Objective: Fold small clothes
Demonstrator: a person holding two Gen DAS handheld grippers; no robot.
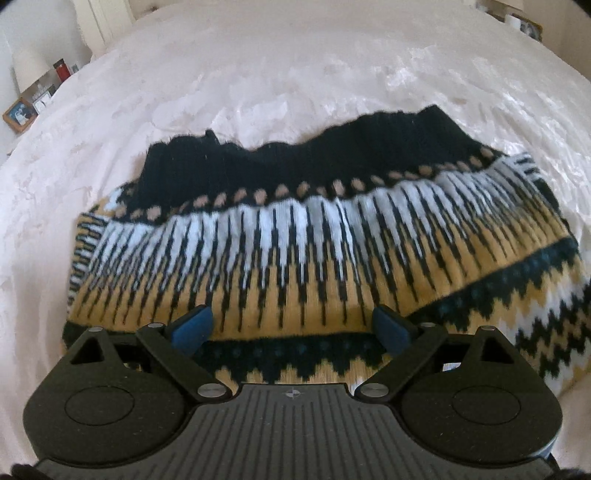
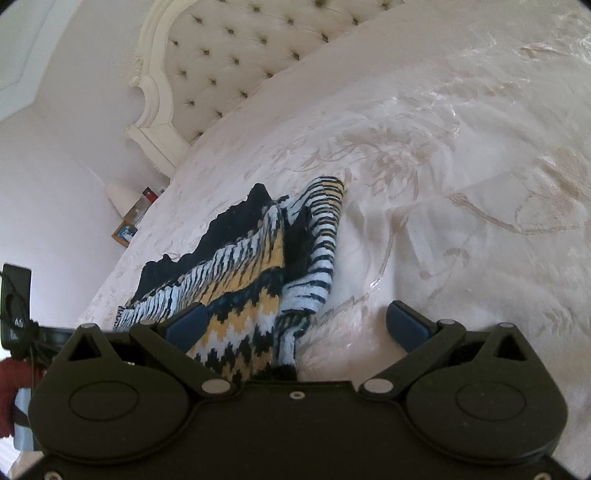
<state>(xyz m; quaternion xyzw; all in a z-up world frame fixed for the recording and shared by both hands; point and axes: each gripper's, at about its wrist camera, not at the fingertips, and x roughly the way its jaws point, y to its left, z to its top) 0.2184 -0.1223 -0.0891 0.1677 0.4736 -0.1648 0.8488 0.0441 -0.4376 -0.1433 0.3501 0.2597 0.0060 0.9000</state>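
Observation:
A small knitted sweater (image 1: 295, 240) with black, white, mustard and teal patterns lies folded on a white bedspread (image 1: 295, 74). Its black ribbed hem is at the far edge. My left gripper (image 1: 291, 328) is open, its blue pads wide apart just above the near part of the sweater. In the right wrist view the sweater (image 2: 240, 266) lies to the left, with a folded sleeve (image 2: 321, 251) along its right edge. My right gripper (image 2: 295, 325) is open over the sweater's near right corner, holding nothing.
A tufted cream headboard (image 2: 240, 55) stands at the bed's far end. A nightstand with a lamp (image 1: 29, 66), a red item (image 1: 61, 70) and a picture frame (image 1: 18, 114) sits left of the bed. More small items (image 1: 524, 22) stand at the far right.

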